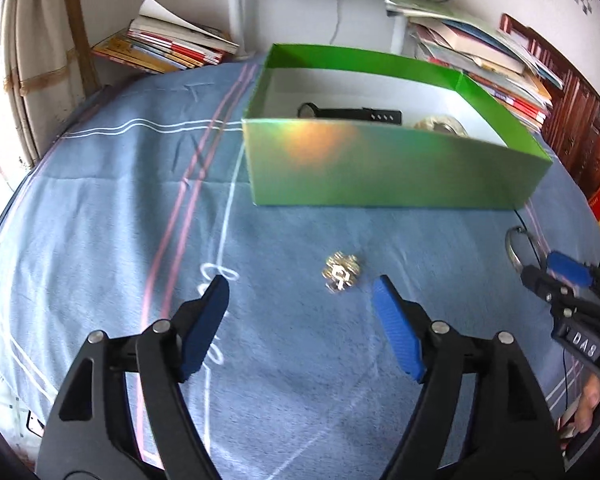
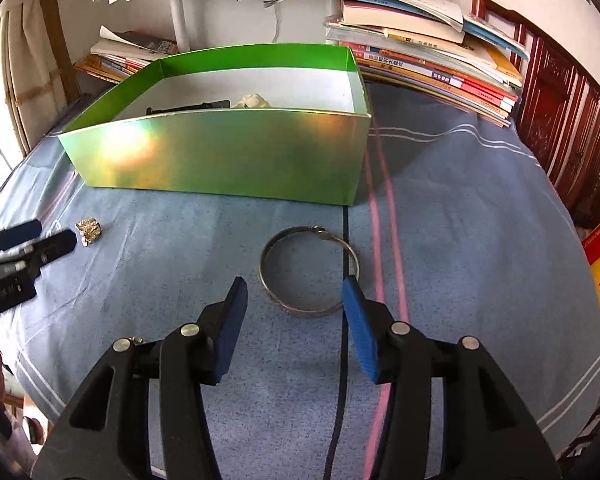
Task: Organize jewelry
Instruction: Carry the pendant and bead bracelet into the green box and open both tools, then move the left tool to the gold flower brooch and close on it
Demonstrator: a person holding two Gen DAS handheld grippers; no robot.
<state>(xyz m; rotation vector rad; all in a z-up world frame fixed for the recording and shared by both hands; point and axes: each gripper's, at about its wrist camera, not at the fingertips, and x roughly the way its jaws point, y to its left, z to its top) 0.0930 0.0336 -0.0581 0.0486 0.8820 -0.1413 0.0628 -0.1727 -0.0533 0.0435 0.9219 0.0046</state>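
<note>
My left gripper (image 1: 300,292) hangs spread wide over the worktop (image 1: 100,220), its ribbed blue pads (image 1: 398,332) set on smooth black arms and holding nothing. Just ahead of the pads, roughly between them, a small knobbly gold-and-silver brooch (image 1: 340,272) lies on the cloth, apart from both pads. My right gripper (image 2: 296,292) is spread as well, empty, and a thin silver bangle (image 2: 309,272), a plain metal hoop with a small clasp at its far edge, lies flat in front of it; the right pad's tip overlaps the hoop's near right rim in my view, though I cannot tell whether they touch. The cloth covering the worktop is a soft, slightly nubby blue weave crossed by pink and white stripes, with a dark line running under the bangle. Beyond both pieces stands an open rectangular green box (image 1: 380,168), its outer wall glossy with an iridescent sheen, its inside matte white. In it lie a black watch (image 1: 348,114) with a perforated strap and, just beside it, a pale, lumpy cluster of jewelry (image 1: 440,125), both partly hidden by the near wall. Behind the box, stacked books (image 2: 428,68) with loose, fanned pages lean against the white wall.
</note>
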